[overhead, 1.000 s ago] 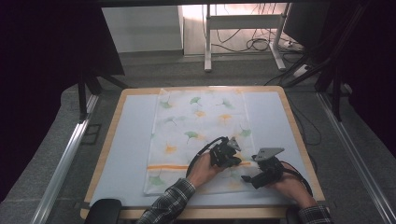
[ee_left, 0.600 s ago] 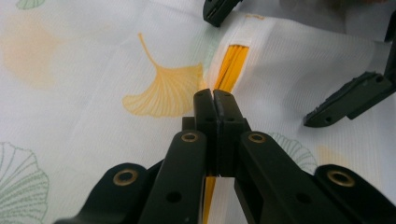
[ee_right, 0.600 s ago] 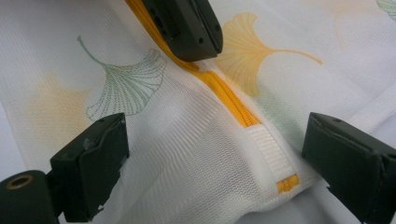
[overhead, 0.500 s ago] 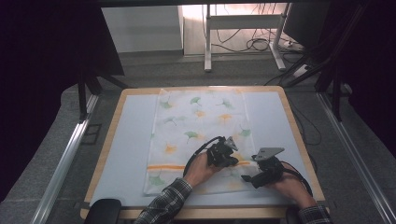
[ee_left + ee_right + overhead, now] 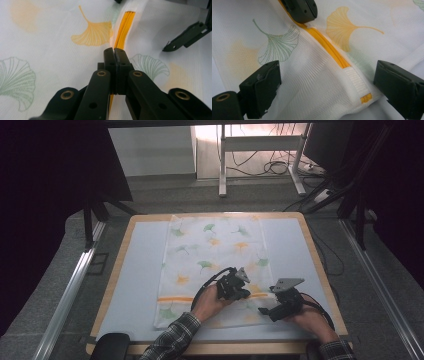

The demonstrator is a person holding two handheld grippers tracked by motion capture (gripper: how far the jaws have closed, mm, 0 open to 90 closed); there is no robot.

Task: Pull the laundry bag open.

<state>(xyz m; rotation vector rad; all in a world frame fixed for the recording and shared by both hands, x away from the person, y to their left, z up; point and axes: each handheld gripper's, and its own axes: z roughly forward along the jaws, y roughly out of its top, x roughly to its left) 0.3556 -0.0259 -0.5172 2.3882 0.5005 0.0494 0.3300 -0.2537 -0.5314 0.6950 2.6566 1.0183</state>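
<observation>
From the left, we have the left gripper [image 5: 239,281] clenched over the orange zipper [image 5: 329,48] of the leaf-print mesh bag [image 5: 210,255] lying flat on the table [image 5: 135,265], the right gripper [image 5: 270,310] standing released astride the zipper's end, so the zipping seems barely begun.

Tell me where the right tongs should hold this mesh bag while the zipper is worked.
Probably the white tab end of the orange zipper on the mesh bag. It lies flat between the open right tongs, so come straight down, one jaw each side.
</observation>
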